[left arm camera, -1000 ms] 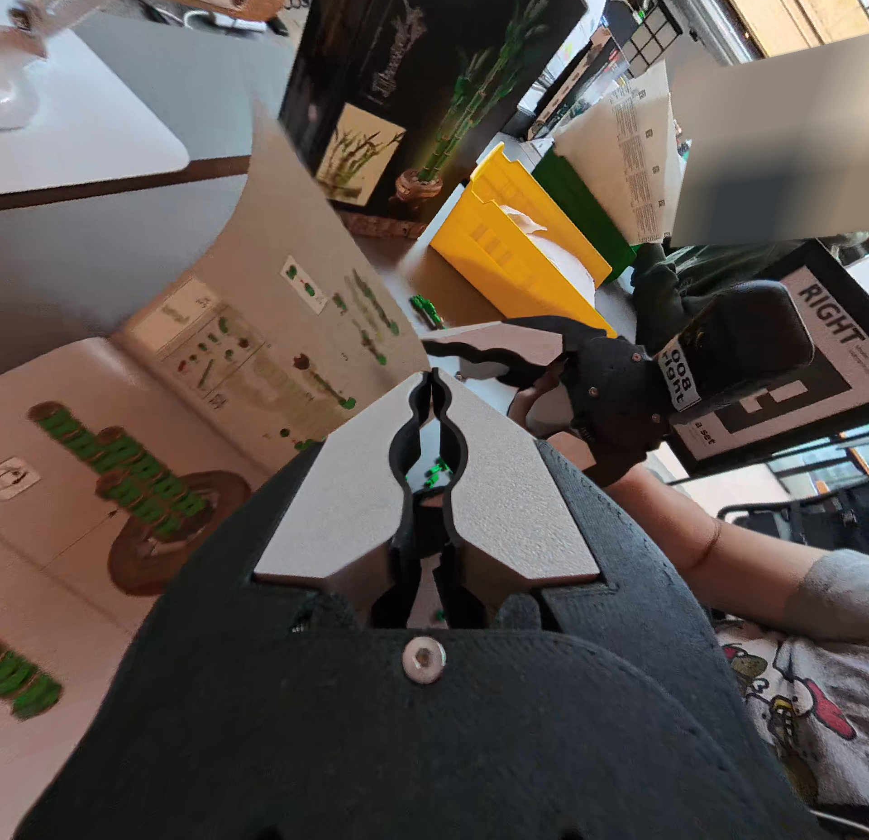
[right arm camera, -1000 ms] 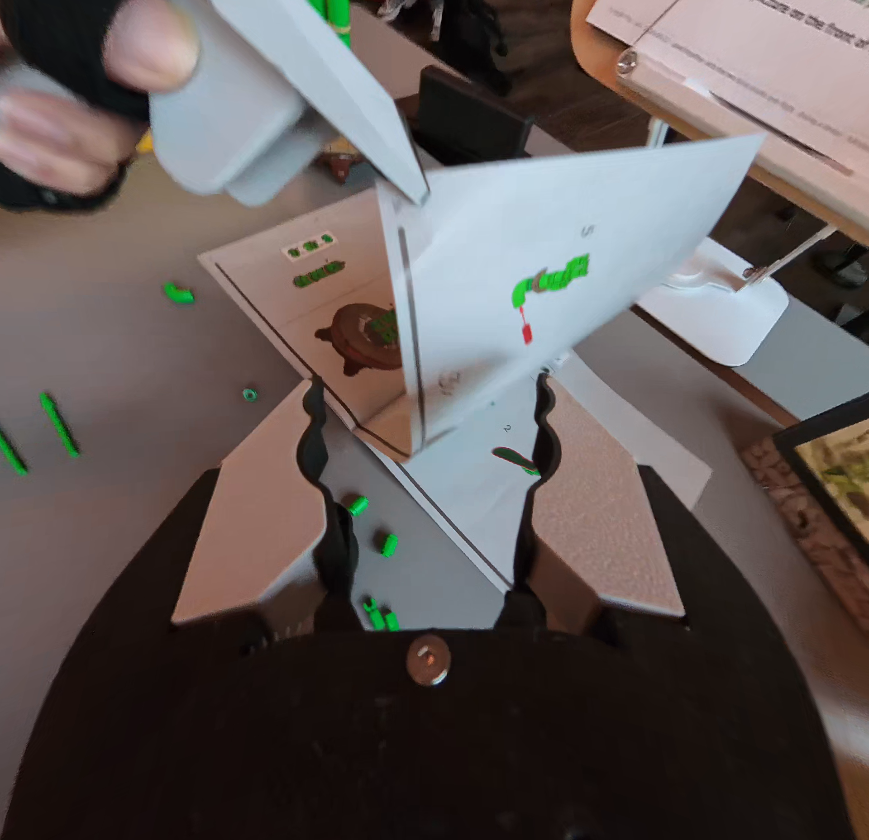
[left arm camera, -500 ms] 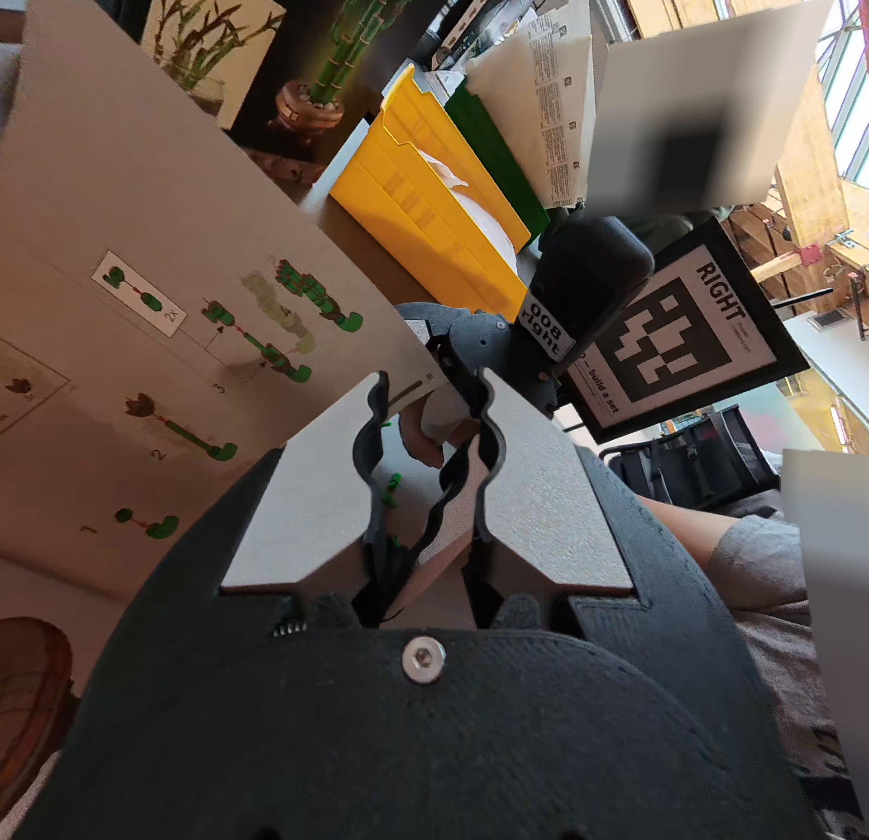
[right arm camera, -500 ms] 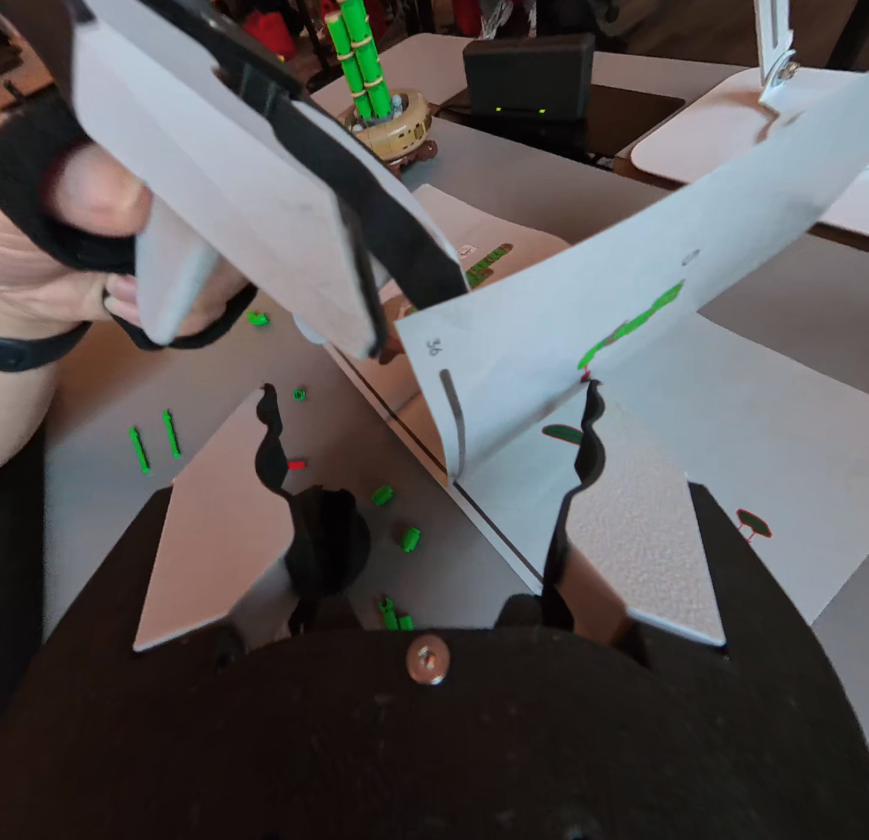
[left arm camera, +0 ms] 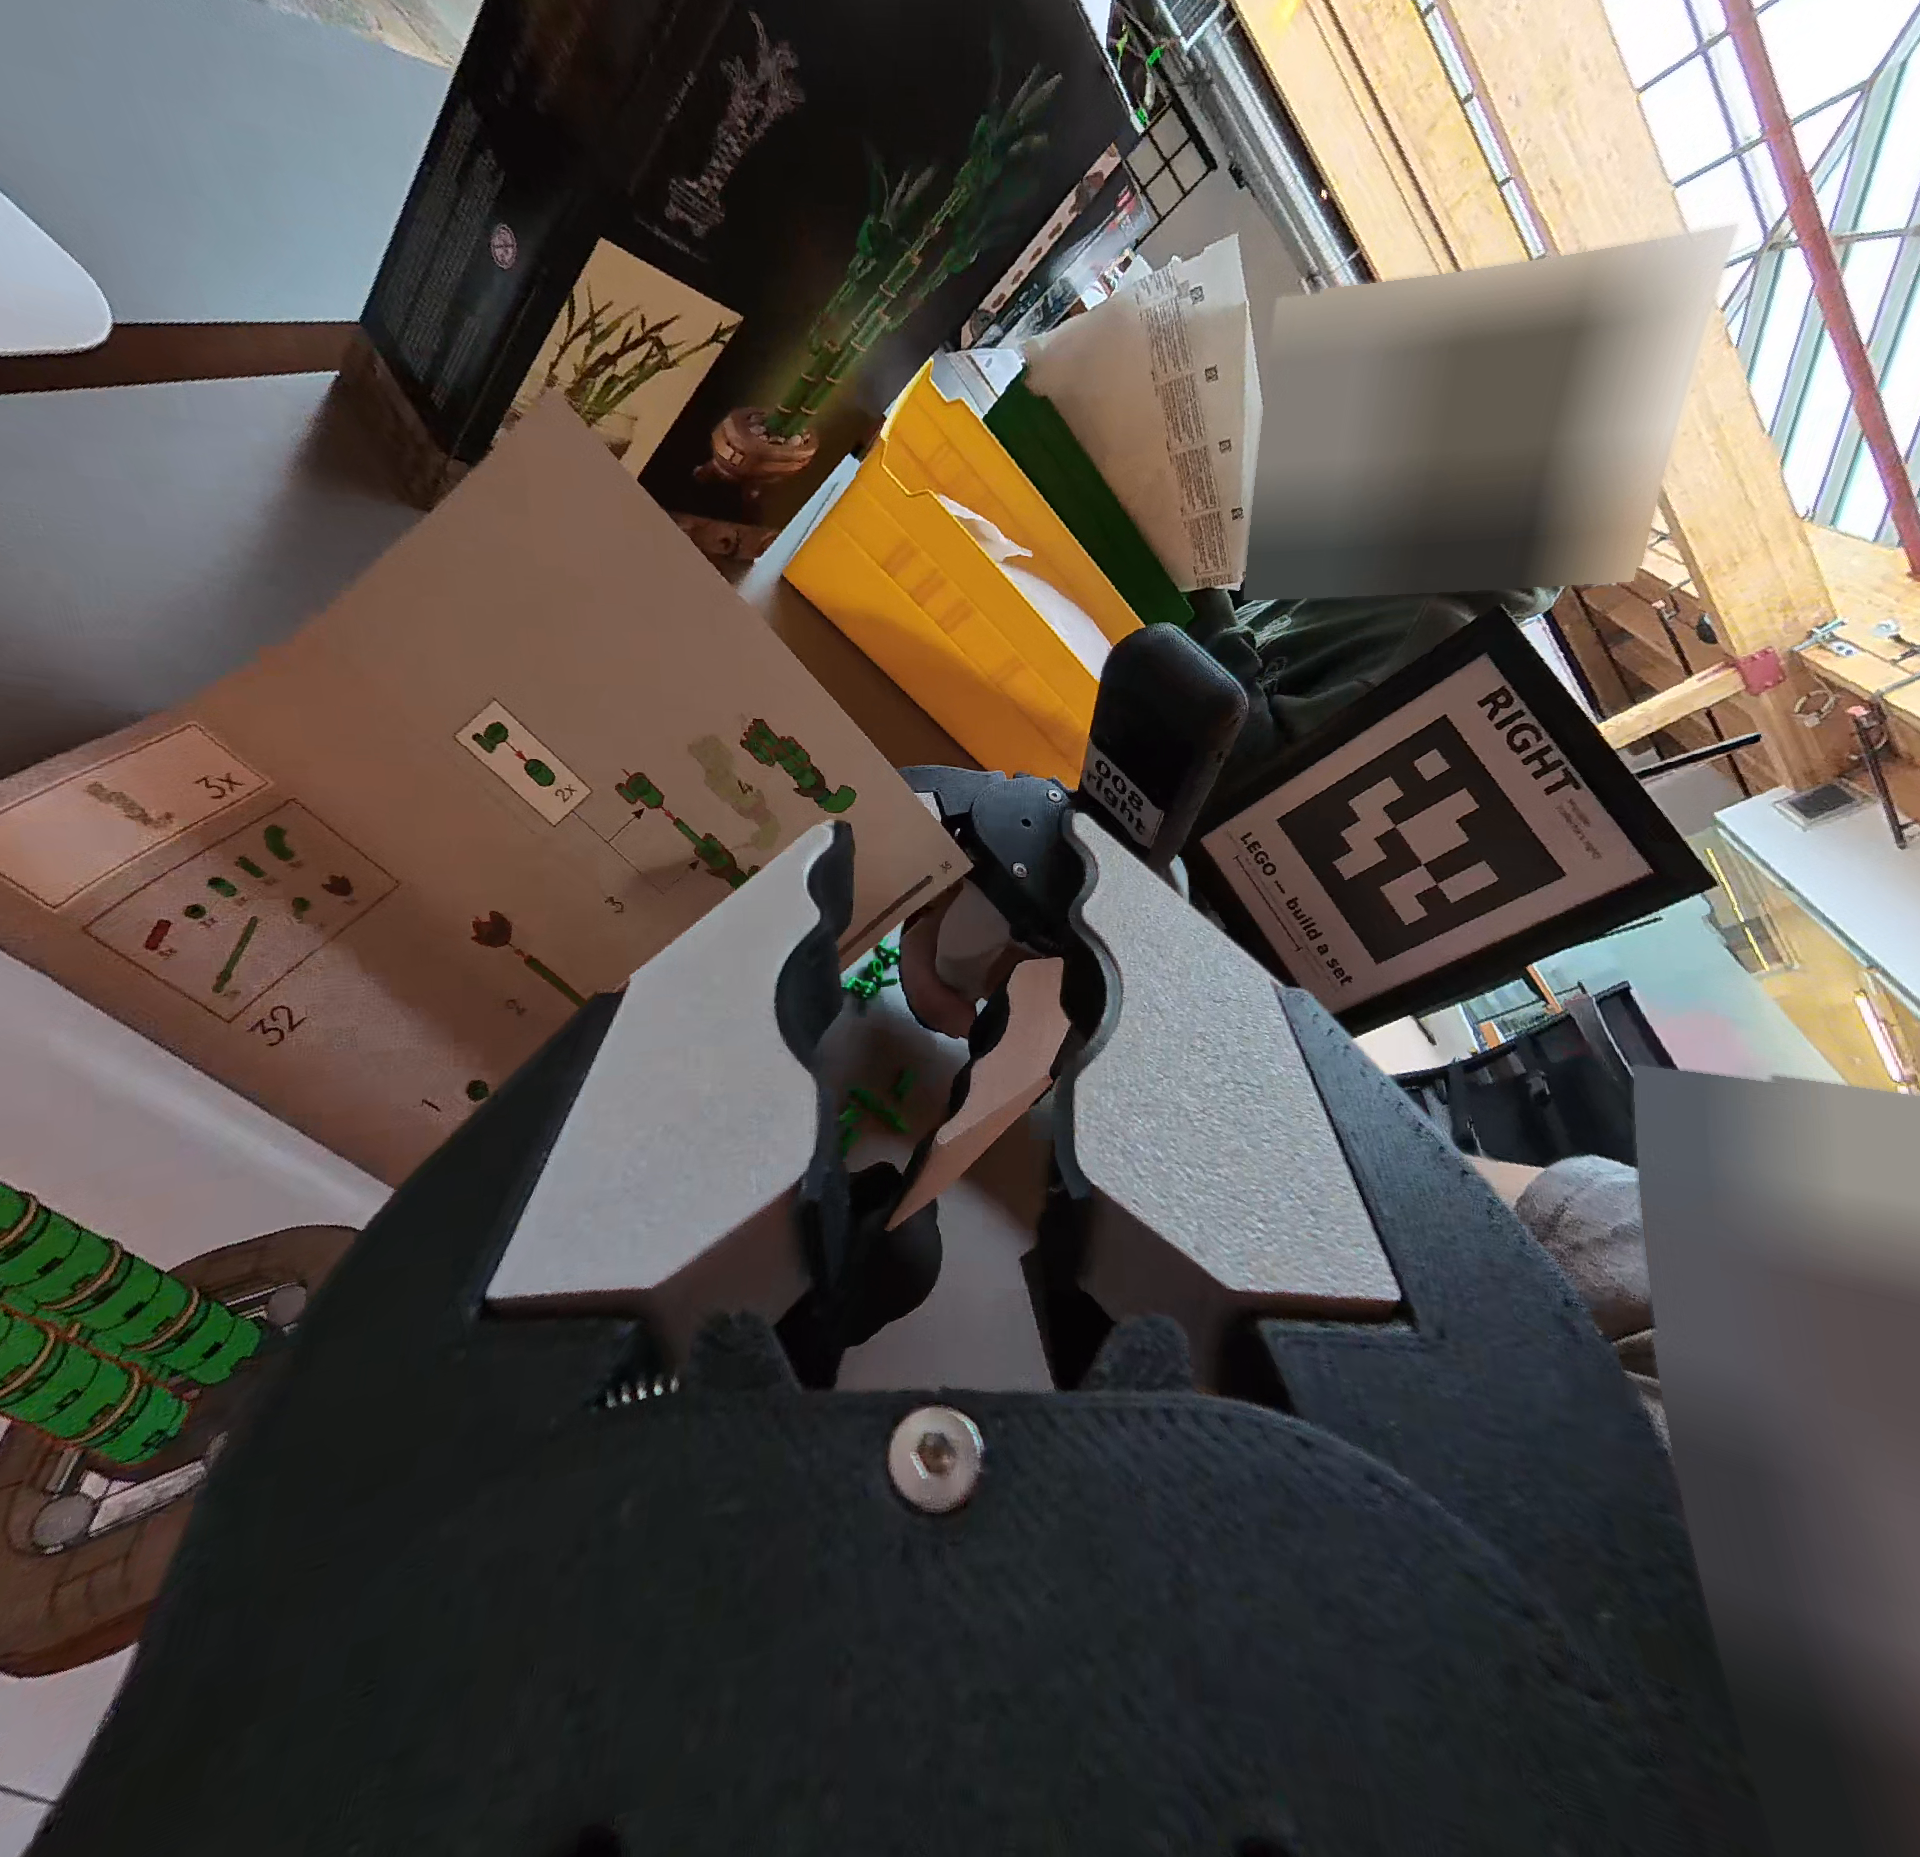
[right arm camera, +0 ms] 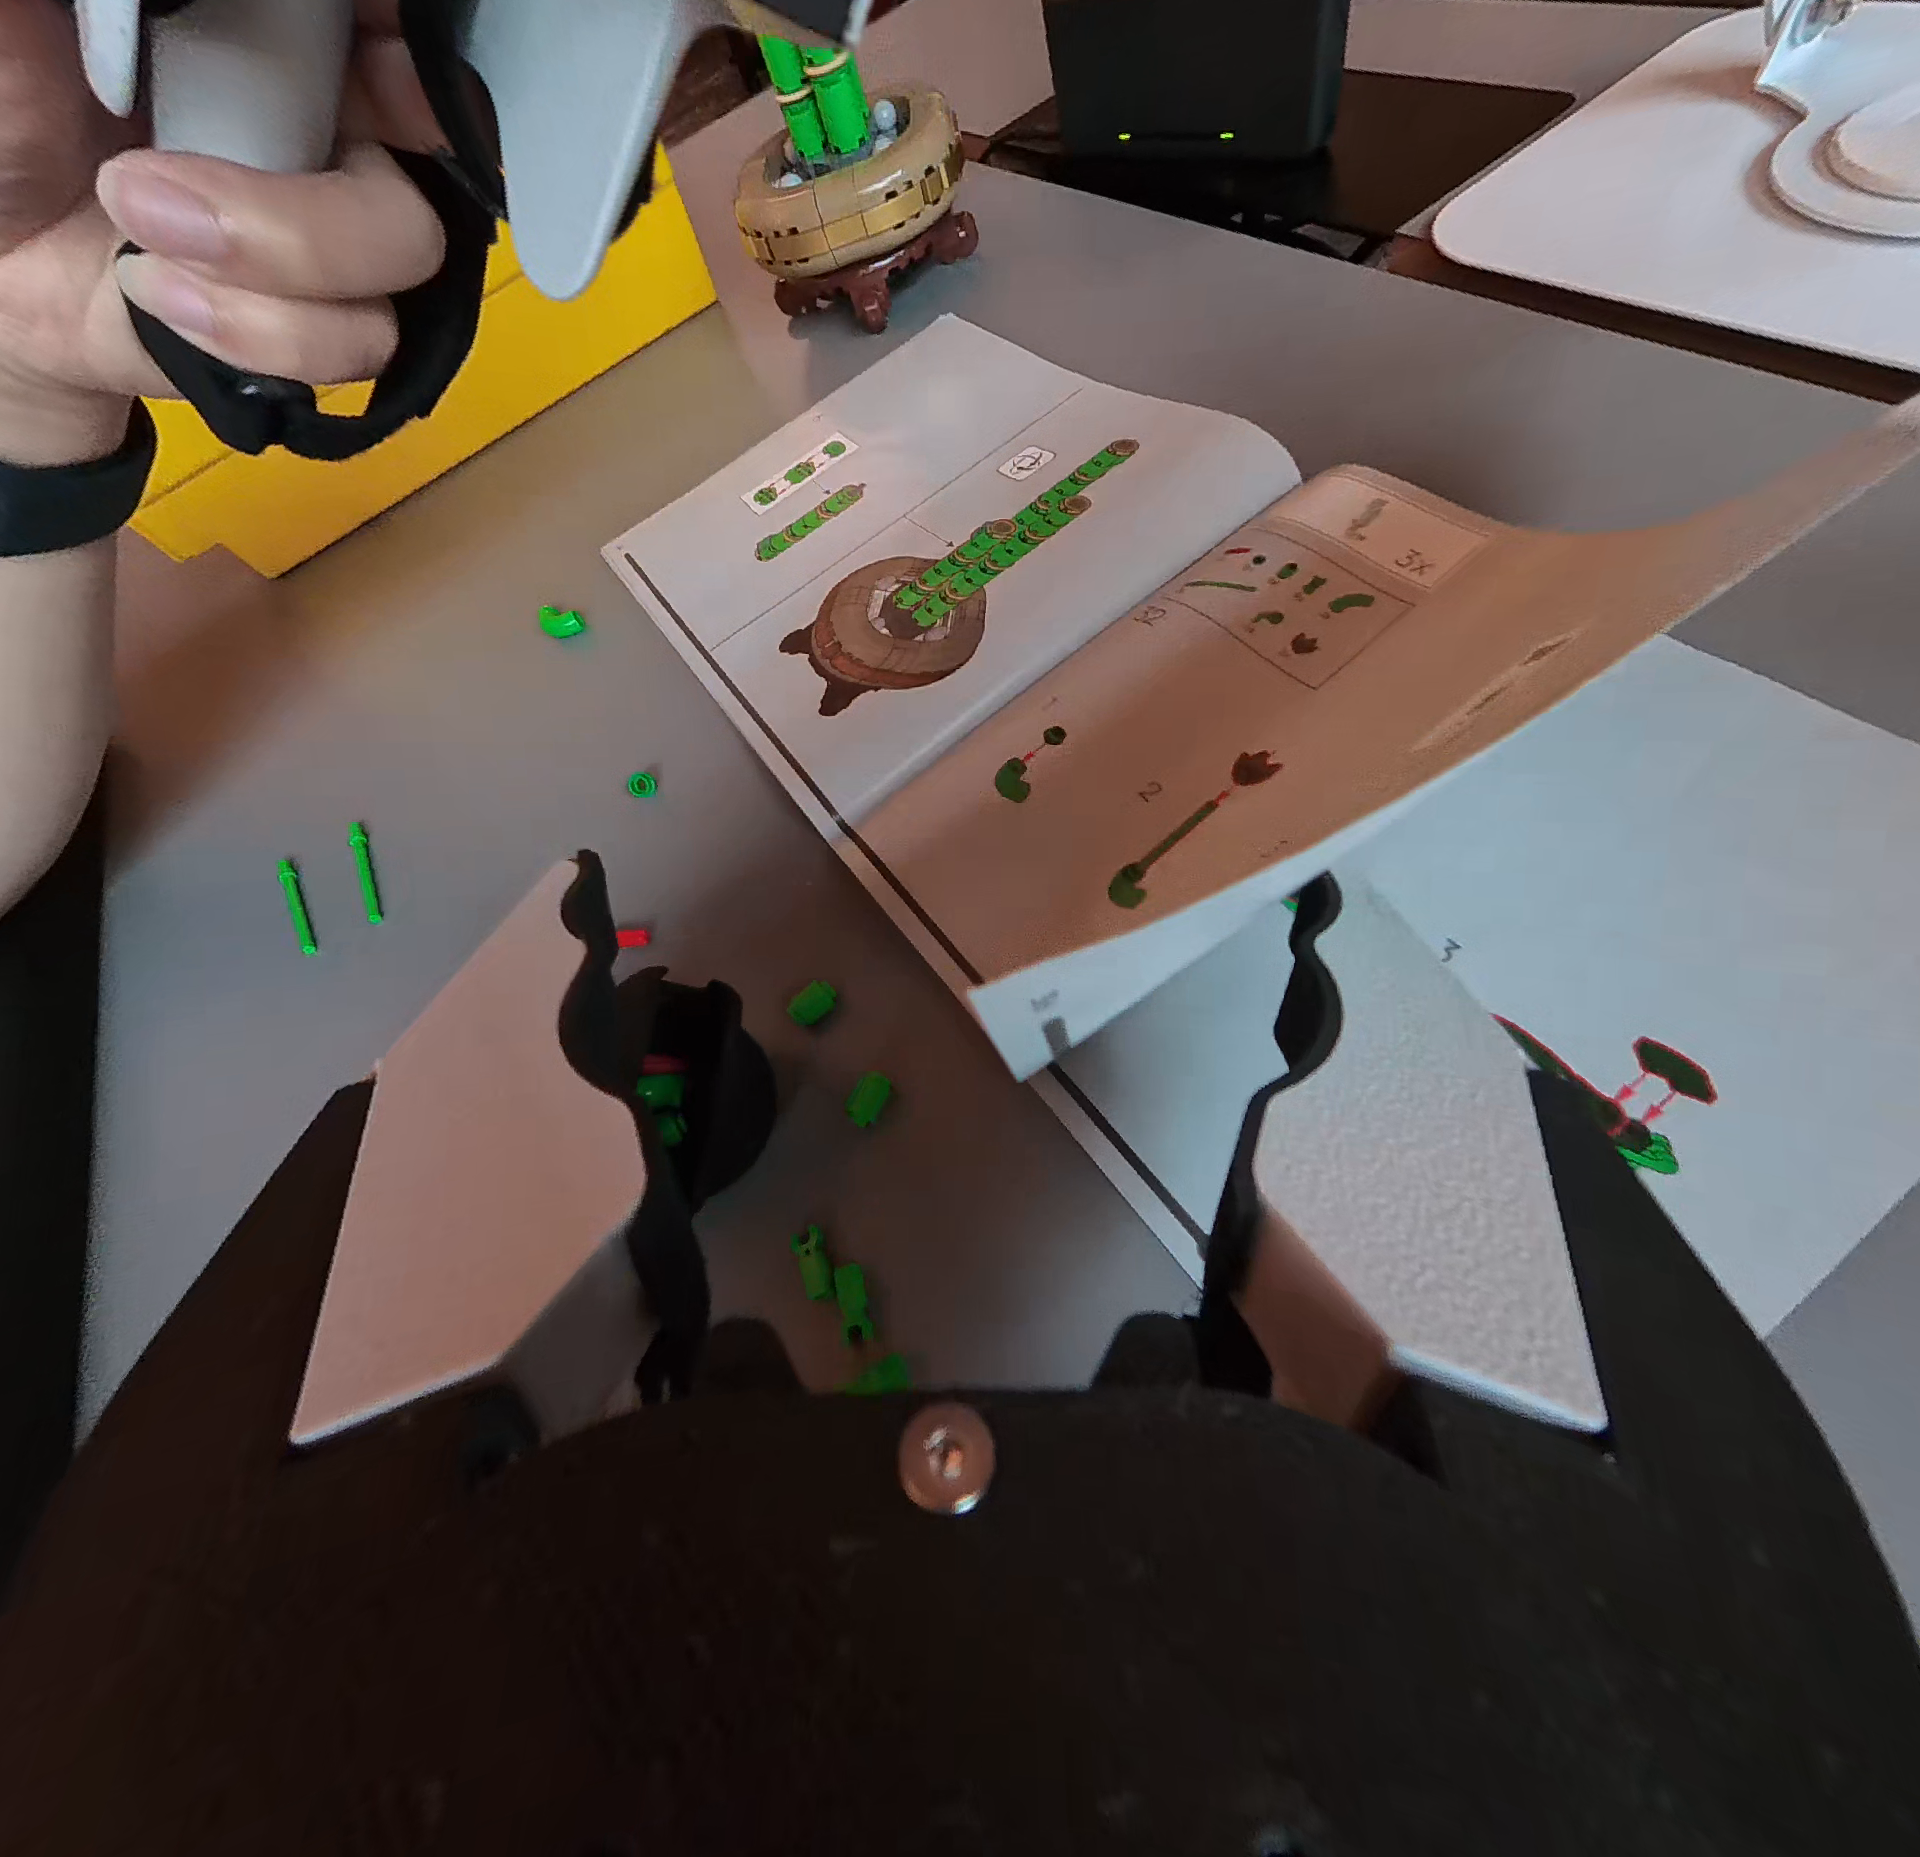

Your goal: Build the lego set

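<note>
- Since half a second ago the left gripper (left arm camera: 945, 986) has let go of the page corner: its fingers, then nearly pressed together around the paper, now stand spread with nothing between them, and the loose page (right arm camera: 1351, 685) has sunk lower over the instruction booklet (right arm camera: 862, 560).
- Left wrist view: the booklet (left arm camera: 436, 841) lies left of the spread fingers, its lifted page rising toward the dark set box (left arm camera: 727, 197). A few green pieces (left arm camera: 873, 1090) show on the table in the gap between the fingers. Beyond the booklet stands a yellow bin (left arm camera: 935, 581). The right gripper (left arm camera: 997, 1080) shows just behind the fingertips.
- Right wrist view: the right gripper (right arm camera: 945, 882) is spread wide and holds nothing. The booklet's near corner lies between its fingertips, the curling page arching above the right finger (right arm camera: 1392, 1142). Left of the booklet, green pieces (right arm camera: 831, 1277) are scattered on the grey table (right arm camera: 416, 727): two thin rods (right arm camera: 332, 882), a small ring (right arm camera: 643, 785), short studs. Behind the booklet stands the bamboo pot model (right arm camera: 847, 186); the left gripper (right arm camera: 312, 41) is raised at top left.
</note>
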